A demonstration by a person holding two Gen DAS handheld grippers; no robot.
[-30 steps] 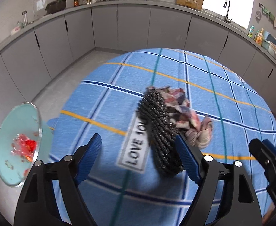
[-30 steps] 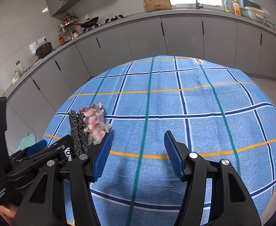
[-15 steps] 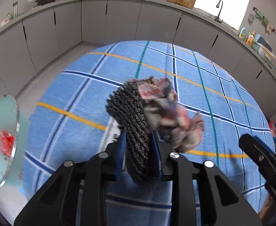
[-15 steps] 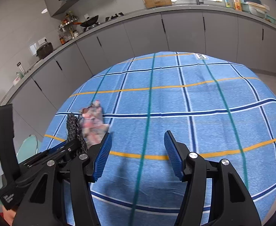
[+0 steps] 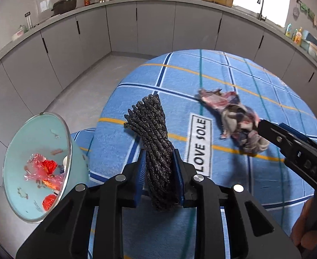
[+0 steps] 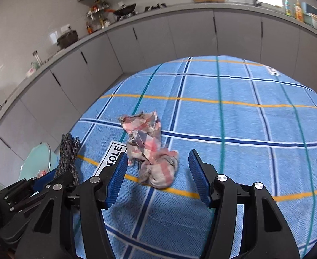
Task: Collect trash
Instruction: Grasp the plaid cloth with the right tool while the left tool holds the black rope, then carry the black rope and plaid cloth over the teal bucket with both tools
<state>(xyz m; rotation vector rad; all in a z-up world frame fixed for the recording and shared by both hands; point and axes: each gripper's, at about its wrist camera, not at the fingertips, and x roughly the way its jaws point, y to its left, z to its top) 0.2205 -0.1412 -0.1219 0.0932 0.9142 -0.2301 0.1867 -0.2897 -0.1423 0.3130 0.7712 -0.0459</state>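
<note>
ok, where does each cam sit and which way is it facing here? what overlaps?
Left wrist: on the left gripper, angled down over the blue checked tablecloth; its jaws are shut on a black braided rope bundle; the right gripper's black finger enters at right.
Right wrist: on the right gripper, angled down at a crumpled pink plaid rag lying between its open jaws; left gripper at lower left.
Shared: rope bundle, rag, tablecloth, pale green trash bin, grey kitchen cabinets.
</note>
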